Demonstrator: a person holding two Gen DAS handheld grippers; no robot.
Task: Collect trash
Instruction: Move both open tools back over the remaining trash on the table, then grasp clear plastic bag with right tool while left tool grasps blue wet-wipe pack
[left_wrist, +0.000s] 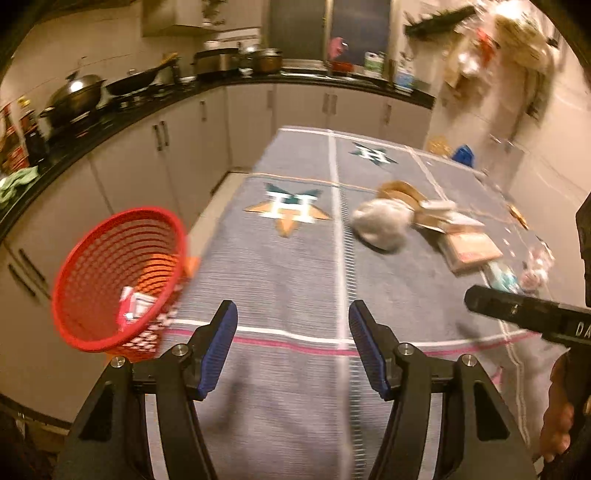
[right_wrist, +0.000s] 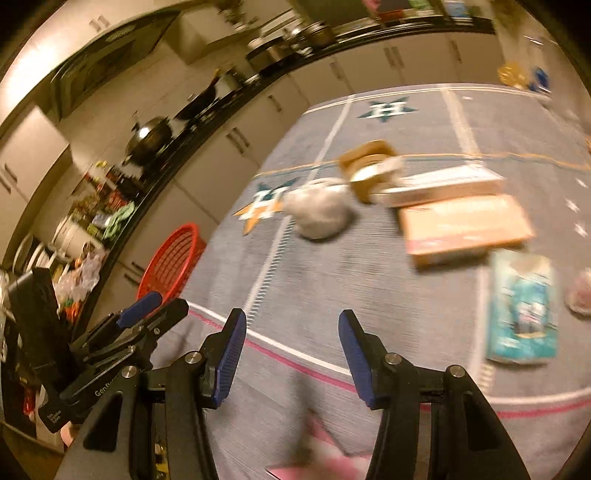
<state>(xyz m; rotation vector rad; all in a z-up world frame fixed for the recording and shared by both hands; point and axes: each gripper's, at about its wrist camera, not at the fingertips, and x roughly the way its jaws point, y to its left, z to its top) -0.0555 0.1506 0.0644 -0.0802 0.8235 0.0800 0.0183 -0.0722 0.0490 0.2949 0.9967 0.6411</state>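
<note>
A red mesh basket (left_wrist: 118, 277) stands at the table's left edge with a red-and-white wrapper (left_wrist: 135, 306) inside; it also shows in the right wrist view (right_wrist: 171, 260). Trash lies on the grey cloth: a crumpled grey-white wad (left_wrist: 380, 225) (right_wrist: 319, 212), a brown tape roll (left_wrist: 400, 192) (right_wrist: 367, 164), a white box (right_wrist: 443, 184), a flat cardboard box (left_wrist: 471, 251) (right_wrist: 465, 229) and a teal packet (right_wrist: 522, 308). My left gripper (left_wrist: 293, 319) is open and empty above the cloth, short of the wad. My right gripper (right_wrist: 291, 326) is open and empty too.
The table (left_wrist: 295, 266) carries a grey cloth with star logos. A black kitchen counter (left_wrist: 110, 118) with woks and pots curves along the left and back. The left gripper's body (right_wrist: 122, 343) shows at the lower left of the right wrist view.
</note>
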